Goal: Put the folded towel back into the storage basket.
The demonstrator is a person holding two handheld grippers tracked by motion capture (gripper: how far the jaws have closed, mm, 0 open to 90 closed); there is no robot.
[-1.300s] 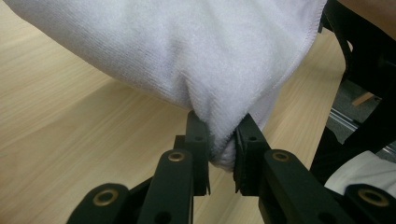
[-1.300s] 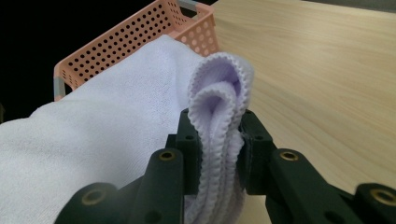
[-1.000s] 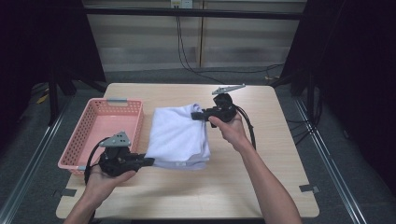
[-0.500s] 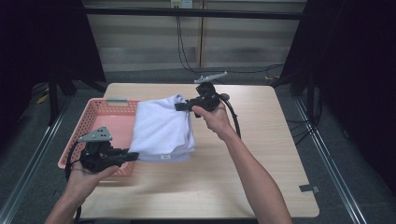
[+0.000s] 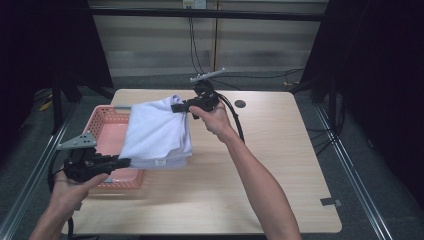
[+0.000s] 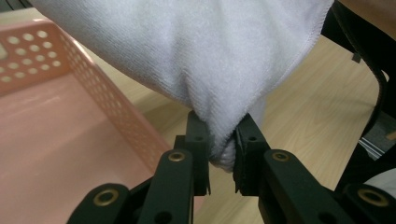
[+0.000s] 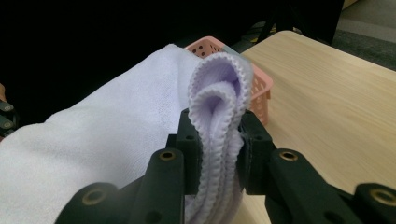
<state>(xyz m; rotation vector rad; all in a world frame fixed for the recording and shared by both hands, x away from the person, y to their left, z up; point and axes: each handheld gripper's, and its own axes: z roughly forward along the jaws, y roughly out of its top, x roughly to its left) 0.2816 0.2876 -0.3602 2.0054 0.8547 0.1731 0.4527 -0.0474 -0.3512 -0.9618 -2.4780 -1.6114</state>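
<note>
Both sets of jaws are clamped on a folded white towel (image 5: pixel 157 132), which hangs lifted between them above the surface (image 5: pixel 260 165). Seen from the high view, the left gripper (image 5: pixel 125 161) sits at about 8 o'clock of the surface, held in the person's left hand (image 5: pixel 70 187), and pinches the towel's near lower corner. In the left gripper view, the black jaws stand narrow with a bunched fold of white cloth (image 6: pixel 219 70) squeezed between the pads, the rest spreading upward and outward from the pinch.

The right gripper (image 5: pixel 176 107) is at about 12 o'clock, near the far edge, gripped by the right hand (image 5: pixel 212 117) with the forearm stretching in from 5 o'clock. In the right gripper view, its jaws press on several stacked layers of the towel's stitched edge (image 7: pixel 219 121), which curl up in a loop above the pads.

A pink perforated basket (image 5: pixel 107 127) rests at 9 o'clock on the surface; the towel overlaps its right side in the high view, hanging over it without clearly touching. The left gripper view shows the basket's holed wall (image 6: pixel 107 107) just below and beside the cloth.
</note>
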